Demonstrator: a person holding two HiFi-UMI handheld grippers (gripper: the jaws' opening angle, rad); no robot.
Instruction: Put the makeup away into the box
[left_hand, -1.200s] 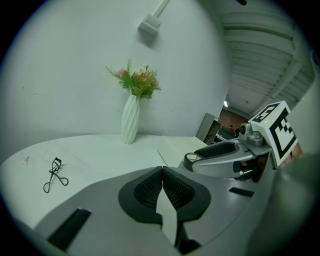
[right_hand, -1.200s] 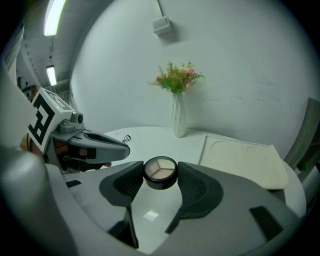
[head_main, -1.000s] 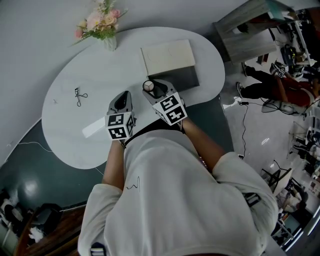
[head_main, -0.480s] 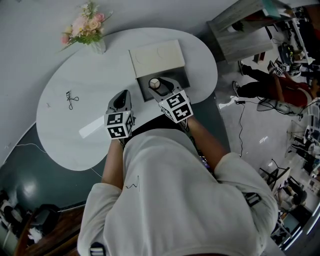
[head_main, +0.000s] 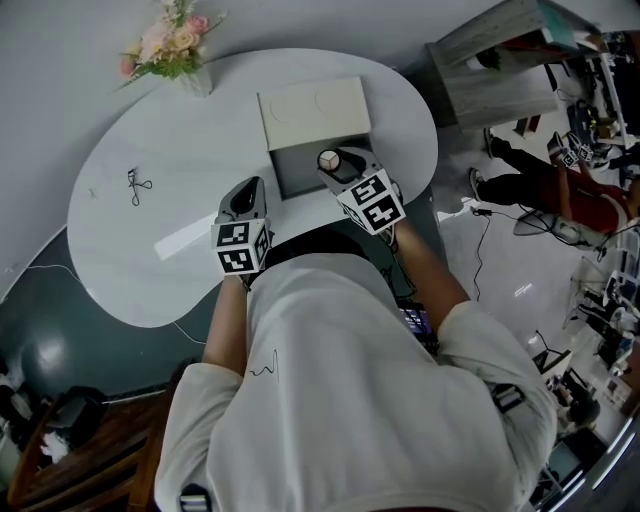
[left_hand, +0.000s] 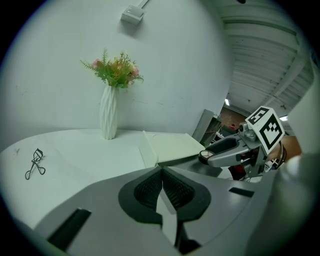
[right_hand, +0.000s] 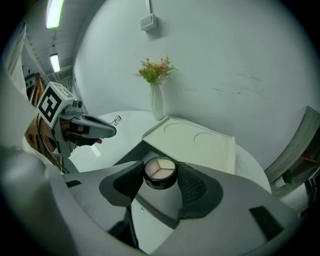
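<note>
box (head_main: 300, 168) on table (head_main: 130, 250), vase (head_main: 195, 82) behind-left, eyelash curler (head_main: 137, 185) far left

No words, brands or numbers legible anywhere. Only black-and-white square code patterns, unreadable as text: on the left marker cube (head_main: 241, 247) of the left gripper (head_main: 247, 186), centre of the head view, and on the right marker cube (head_main: 373, 203) of the right gripper (head_main: 330, 161), just right of it.
</note>
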